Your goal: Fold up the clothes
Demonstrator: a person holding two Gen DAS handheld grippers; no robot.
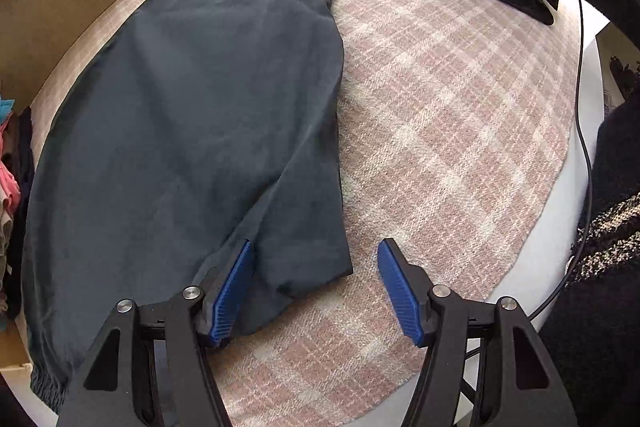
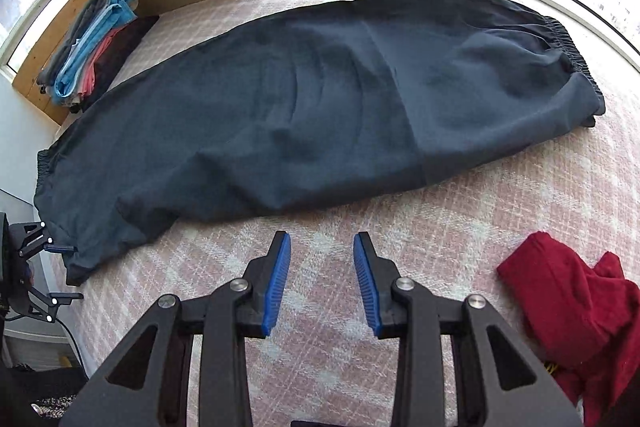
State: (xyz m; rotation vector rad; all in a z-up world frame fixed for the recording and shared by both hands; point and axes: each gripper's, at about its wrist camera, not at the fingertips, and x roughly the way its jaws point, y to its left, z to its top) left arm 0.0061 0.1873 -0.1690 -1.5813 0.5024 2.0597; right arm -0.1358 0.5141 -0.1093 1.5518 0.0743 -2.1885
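Left gripper (image 1: 316, 287) stands with its blue pads apart, straddling the near hem corner of the dark trousers (image 1: 192, 99), one pad on the cloth. These lie lengthwise on the pink checked blanket (image 1: 440, 107), seemingly halved leg on leg. Right gripper (image 2: 322, 283) hovers over bare blanket, jaws parted, holding nothing, beside a red garment (image 2: 568, 303). Judging so, the hem end likely wants pinching and carrying toward the waistband.
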